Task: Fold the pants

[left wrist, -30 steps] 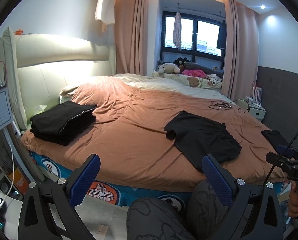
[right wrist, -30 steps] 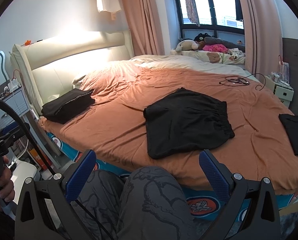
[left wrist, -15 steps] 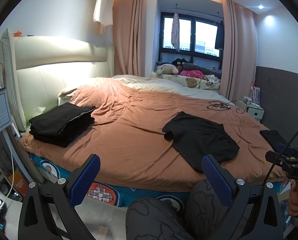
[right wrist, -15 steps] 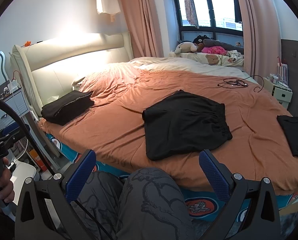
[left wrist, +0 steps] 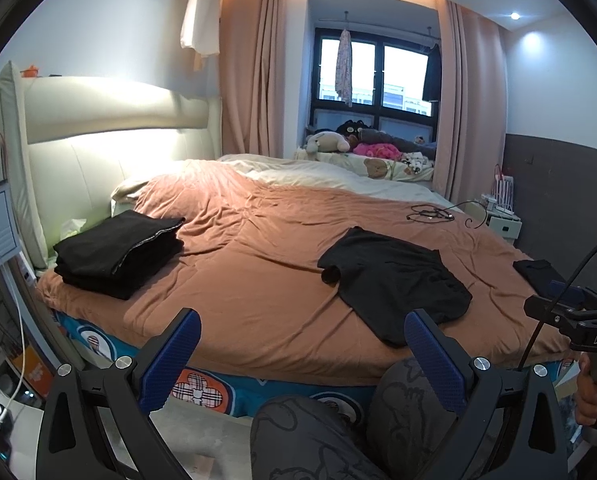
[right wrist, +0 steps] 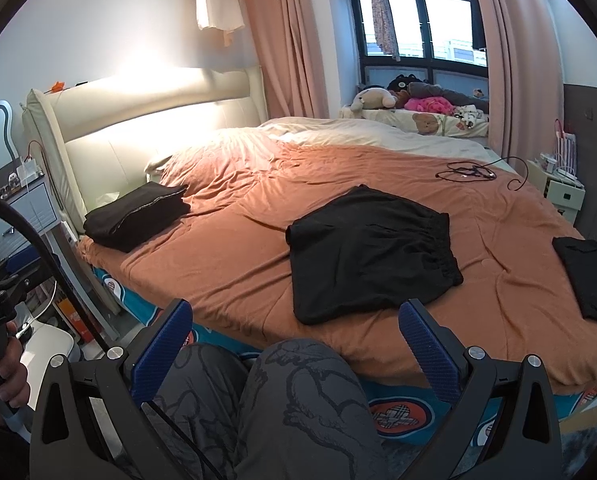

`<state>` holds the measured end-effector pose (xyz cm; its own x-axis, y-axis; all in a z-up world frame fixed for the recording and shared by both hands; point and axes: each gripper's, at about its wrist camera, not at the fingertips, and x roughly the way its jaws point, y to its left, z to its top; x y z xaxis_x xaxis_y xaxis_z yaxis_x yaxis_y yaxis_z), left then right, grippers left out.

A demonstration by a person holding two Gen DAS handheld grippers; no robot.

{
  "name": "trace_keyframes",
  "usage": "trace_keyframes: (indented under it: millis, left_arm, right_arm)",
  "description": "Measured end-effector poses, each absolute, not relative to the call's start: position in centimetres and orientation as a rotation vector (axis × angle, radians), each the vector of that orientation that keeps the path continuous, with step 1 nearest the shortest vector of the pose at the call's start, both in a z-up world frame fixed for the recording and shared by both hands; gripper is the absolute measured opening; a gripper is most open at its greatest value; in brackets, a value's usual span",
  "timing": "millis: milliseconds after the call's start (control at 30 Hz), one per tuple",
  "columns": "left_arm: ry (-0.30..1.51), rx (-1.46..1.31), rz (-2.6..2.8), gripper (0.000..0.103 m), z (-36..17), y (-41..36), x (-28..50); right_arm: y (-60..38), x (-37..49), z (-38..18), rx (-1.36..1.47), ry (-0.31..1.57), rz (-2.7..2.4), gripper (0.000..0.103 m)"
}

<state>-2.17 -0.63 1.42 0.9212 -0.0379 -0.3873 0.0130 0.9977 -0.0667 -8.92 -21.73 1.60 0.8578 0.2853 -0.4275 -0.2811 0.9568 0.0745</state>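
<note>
Pants (right wrist: 368, 252) lie spread flat on the near half of the orange bedspread (left wrist: 258, 280), a little right of centre, waistband toward the right, untouched. Nearest the lens, my left claw (left wrist: 300, 354) and my right claw (right wrist: 294, 344) both hang wide apart and empty above my knees (right wrist: 298, 400), short of the bed's near edge. At the left, near the cream headboard (left wrist: 98, 128), sits a stack of folded black clothes (left wrist: 118, 258). Another folded black garment (right wrist: 590, 276) rests at the right edge of the bed. Farther back, a tangle of cable (right wrist: 470, 170) lies on the spread, and soft toys (left wrist: 330, 142) crowd the ledge below the window (left wrist: 378, 76).
</note>
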Motion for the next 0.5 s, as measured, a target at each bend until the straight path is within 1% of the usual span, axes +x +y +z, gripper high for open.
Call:
trace_keyframes:
  millis: [500]
  left_arm:
    - [0.435,-0.078,-0.068,0.103,1.2,-2.0,0.2]
  right_arm:
    - [-23.3,-7.1,2.2,0.033,0.481,0.24,0.103]
